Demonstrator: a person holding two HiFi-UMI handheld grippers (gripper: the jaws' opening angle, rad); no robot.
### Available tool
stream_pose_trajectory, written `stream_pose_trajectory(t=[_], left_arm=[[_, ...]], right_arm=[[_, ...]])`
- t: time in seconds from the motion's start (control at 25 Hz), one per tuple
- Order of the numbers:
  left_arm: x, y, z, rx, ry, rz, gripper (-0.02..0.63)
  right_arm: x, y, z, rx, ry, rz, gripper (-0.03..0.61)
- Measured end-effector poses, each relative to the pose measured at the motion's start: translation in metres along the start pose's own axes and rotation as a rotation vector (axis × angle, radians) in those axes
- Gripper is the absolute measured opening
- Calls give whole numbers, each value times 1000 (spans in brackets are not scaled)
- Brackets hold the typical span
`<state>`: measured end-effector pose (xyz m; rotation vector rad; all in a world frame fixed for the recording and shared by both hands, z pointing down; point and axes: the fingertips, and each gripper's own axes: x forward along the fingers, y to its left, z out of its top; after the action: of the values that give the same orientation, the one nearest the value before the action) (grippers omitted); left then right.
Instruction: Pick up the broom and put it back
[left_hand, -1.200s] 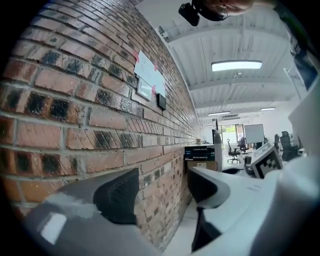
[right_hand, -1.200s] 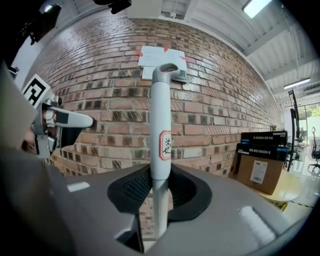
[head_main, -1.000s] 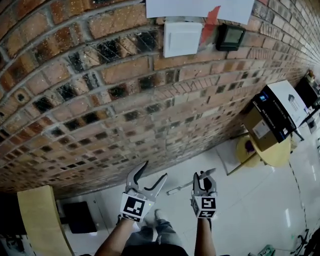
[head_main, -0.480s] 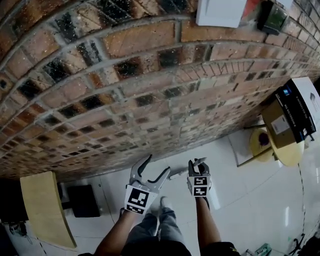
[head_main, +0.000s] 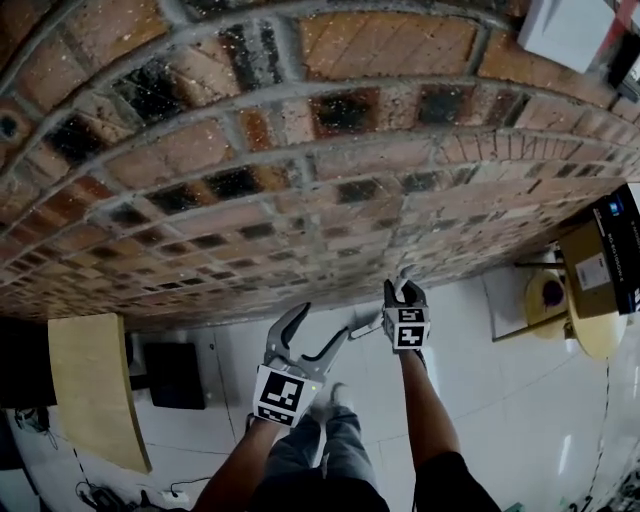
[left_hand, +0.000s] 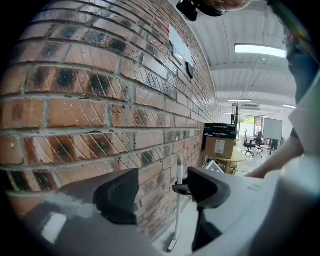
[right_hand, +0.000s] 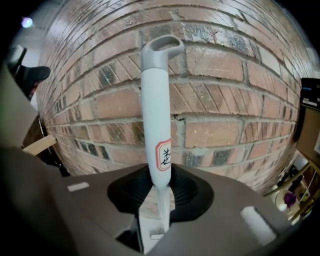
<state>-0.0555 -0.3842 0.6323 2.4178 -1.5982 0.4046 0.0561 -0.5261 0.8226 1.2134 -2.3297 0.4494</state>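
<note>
Jaws of the right gripper (right_hand: 159, 192) closed on the broom (right_hand: 156, 115) at the base of its pale grip, looped tip upward; jaws of the left gripper (left_hand: 162, 192) apart, nothing between them. Shaft runs nearly upright just beside the brick wall (head_main: 300, 150), lower end near the floor (head_main: 500, 400). Judged best practice: settle the foot first, tip the handle onto the bricks, then release; an early release risks toppling.

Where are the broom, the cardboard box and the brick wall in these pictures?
broom (right_hand: 155, 115): right gripper view, on its white handle.
box (left_hand: 219, 147): left gripper view, on its brown front face.
wall (head_main: 390, 40): head view, on an orange brick.
</note>
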Motion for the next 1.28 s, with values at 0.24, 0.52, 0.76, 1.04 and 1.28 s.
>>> stream_pose_trajectory(t=[0.24,0.52,0.76,1.04,1.28], left_arm=[[-9,14,-9,-34,5,26,313],[-19,24,10,-49,-32,27,333],[-47,26,52,-38,-100,37,336],[-110,46,110,-22,-211,122,347],[-188,82,152,58,-309,296,347]], right_arm=[[11,-2,7,10,32,-93,297],[-43,20,35,7,-50,-104,351],[-126,51,114,26,-243,-84,351],[-221,100,205,6,-452,-47,355],[-259,142,241,1,-476,-18,377]])
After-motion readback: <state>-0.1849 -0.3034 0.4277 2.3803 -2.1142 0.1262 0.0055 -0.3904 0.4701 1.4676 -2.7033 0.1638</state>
